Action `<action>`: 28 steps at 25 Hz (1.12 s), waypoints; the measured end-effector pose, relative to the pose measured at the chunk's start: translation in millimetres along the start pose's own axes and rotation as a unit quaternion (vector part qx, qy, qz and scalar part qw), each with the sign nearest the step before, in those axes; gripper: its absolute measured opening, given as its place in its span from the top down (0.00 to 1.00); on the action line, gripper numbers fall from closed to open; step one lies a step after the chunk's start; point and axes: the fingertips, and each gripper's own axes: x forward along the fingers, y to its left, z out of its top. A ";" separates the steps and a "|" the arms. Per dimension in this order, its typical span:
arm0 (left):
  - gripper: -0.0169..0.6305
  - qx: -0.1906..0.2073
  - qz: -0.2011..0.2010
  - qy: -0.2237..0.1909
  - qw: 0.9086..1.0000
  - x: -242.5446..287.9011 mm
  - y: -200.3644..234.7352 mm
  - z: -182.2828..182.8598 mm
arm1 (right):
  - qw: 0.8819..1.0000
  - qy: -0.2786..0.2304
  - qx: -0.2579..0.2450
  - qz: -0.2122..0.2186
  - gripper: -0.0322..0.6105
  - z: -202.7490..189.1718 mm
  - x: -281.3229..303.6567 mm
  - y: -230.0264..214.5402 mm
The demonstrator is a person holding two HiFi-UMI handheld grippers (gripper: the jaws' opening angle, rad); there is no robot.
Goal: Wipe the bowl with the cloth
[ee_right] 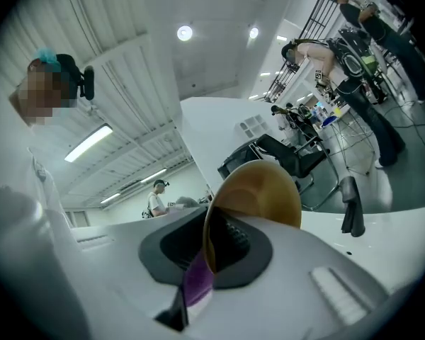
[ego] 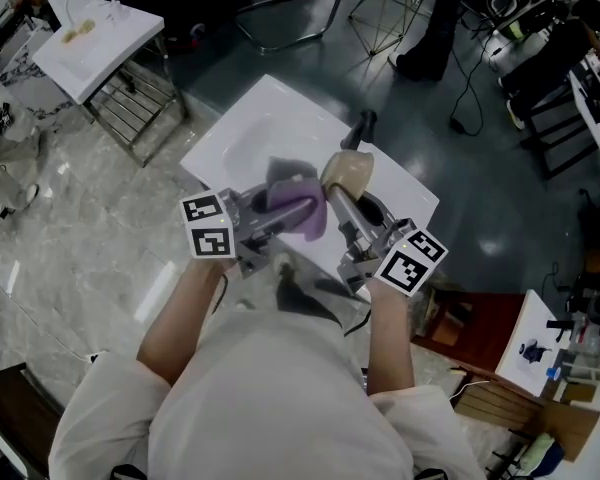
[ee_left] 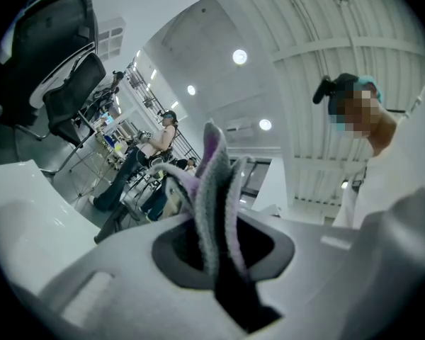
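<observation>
In the head view both grippers meet above the white sink (ego: 240, 138). My left gripper (ego: 285, 211) is shut on a purple and grey cloth (ego: 298, 204), which bunches against the tan bowl (ego: 346, 173). My right gripper (ego: 338, 205) is shut on the bowl's rim and holds the bowl on edge. In the left gripper view the folded cloth (ee_left: 216, 197) stands up between the jaws. In the right gripper view the bowl (ee_right: 258, 193) rises from the jaws with its rim pinched, and a strip of purple cloth (ee_right: 197, 283) shows beside it.
A black tap (ego: 364, 126) stands at the sink's far edge. A second white sink on a metal rack (ego: 95, 38) is at the upper left. Chairs, cables and benches crowd the far side. A person (ee_right: 156, 200) stands in the distance.
</observation>
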 end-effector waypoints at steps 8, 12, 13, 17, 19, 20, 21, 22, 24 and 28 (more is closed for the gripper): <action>0.88 0.166 0.019 0.089 0.982 15.1 -22.7 5.0 | 0.997 0.054 -0.032 -0.048 0.92 -18.6 -2.4 -12.1; 0.88 0.256 0.024 0.171 0.951 20.8 -26.5 -4.4 | 0.982 0.136 -0.103 -0.076 0.92 -40.6 -1.8 -13.8; 0.88 0.273 0.026 0.194 0.942 20.7 -25.9 -8.4 | 0.975 0.164 -0.128 -0.077 0.92 -47.3 -2.1 -11.9; 0.87 0.304 0.017 0.238 0.922 20.8 -25.7 -16.8 | 0.950 0.244 -0.192 -0.042 0.92 -69.4 -4.3 1.3; 0.87 0.299 0.016 0.235 0.925 21.0 -25.2 -16.1 | 0.947 0.256 -0.191 -0.025 0.92 -72.9 -6.7 5.1; 0.87 0.296 0.018 0.233 0.926 20.8 -24.6 -15.7 | 0.946 0.261 -0.189 -0.017 0.92 -74.1 -7.9 6.6; 0.87 0.294 0.020 0.233 0.927 20.5 -23.8 -15.5 | 0.945 0.268 -0.188 -0.009 0.92 -75.5 -9.1 8.2; 0.87 0.292 0.022 0.233 0.927 20.3 -23.2 -15.5 | 0.943 0.276 -0.187 0.001 0.92 -77.5 -10.5 10.0; 0.87 0.287 0.022 0.231 0.929 20.0 -21.9 -15.0 | 0.938 0.293 -0.185 0.024 0.92 -83.6 -14.0 14.1; 0.87 0.266 0.020 0.233 0.935 16.3 -18.9 -16.3 | 0.927 0.322 -0.177 0.077 0.92 -96.8 -24.0 25.8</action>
